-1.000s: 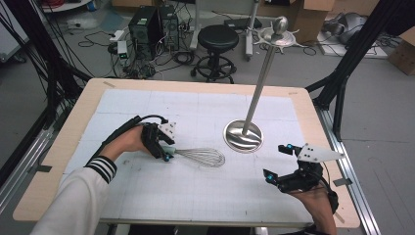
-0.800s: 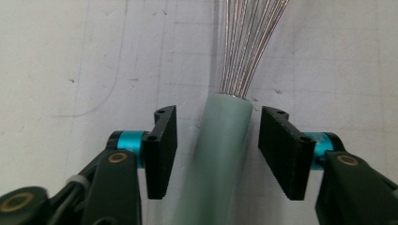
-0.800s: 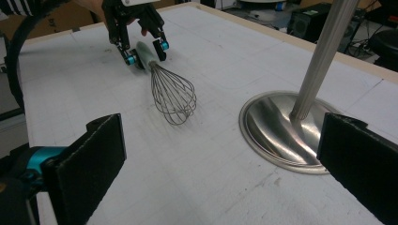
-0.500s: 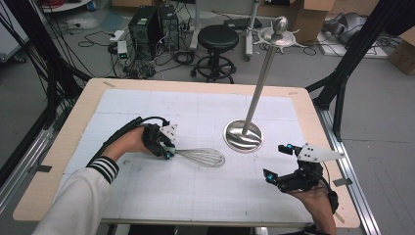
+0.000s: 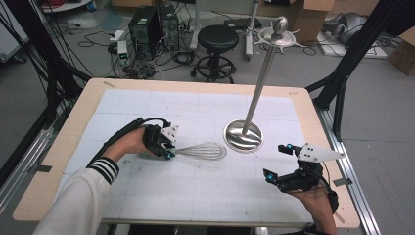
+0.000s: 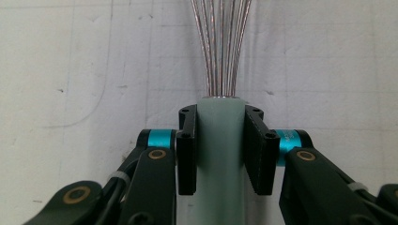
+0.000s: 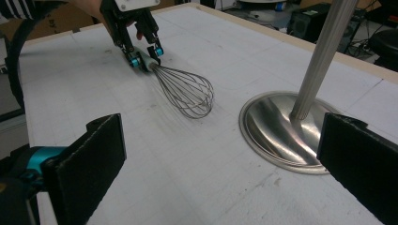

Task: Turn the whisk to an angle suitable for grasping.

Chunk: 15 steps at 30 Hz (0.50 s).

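1. While its two black jaws press against either side of a pale grey-green handle, the left gripper [image 6: 220, 150] is clamped on a whisk [image 5: 201, 151], as the left gripper view shows from straight behind.
2. Seen from above, this left gripper [image 5: 168, 148] sits at the left-middle of the table [image 5: 63, 147], pointing toward the right, with the whisk's wire loops stretched out along the white gridded mat [image 5: 195, 196] ahead of it.
3. The left hand [image 5: 132, 142] wraps the gripper body from behind, the forearm coming in low from the lower left in a white sleeve [image 5: 73, 205] with a dark striped cuff.
4. A black cable [image 5: 122, 132] loops from the gripper back over the wrist.
5. The right gripper [image 5: 280, 161] is near the right front corner of the table, its jaws spread wide apart with nothing between them; the right gripper view shows its two pads far apart at the frame's sides.
6. The right hand [image 5: 313, 196] holds it from below, wrist rising from the bottom edge, the grey three-cornered plate on top.
7. Just beyond the whisk's wire end stands a metal stand [image 5: 243, 135], its round shiny base near the whisk but apart from it, its ribbed pole rising, tilted in the high view, to a ball on top.
8. Behind the table are a black stool [image 5: 218, 41] and computer boxes [image 5: 151, 24] on the floor.
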Available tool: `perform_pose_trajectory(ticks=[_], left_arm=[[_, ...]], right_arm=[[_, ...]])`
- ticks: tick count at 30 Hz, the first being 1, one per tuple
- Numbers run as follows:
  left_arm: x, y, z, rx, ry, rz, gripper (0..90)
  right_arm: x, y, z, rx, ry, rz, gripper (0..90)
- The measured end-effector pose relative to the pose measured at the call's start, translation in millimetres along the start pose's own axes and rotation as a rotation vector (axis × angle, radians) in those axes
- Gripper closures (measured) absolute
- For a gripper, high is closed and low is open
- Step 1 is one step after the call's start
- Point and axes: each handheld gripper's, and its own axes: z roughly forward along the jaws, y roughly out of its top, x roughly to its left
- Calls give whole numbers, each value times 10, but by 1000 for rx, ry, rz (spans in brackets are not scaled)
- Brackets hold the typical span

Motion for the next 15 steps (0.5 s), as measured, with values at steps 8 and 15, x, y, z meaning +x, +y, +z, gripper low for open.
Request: perform_pose_trajectory(ticks=[8,15], left_arm=[[-15,10,-58,-15,-3,-15,694],[-46,34,-179,-49,5,-26,694]], right_arm=[[-4,2,-4,-3,-1,-4,6],[1,9,-9,-2,2,-5,6]])
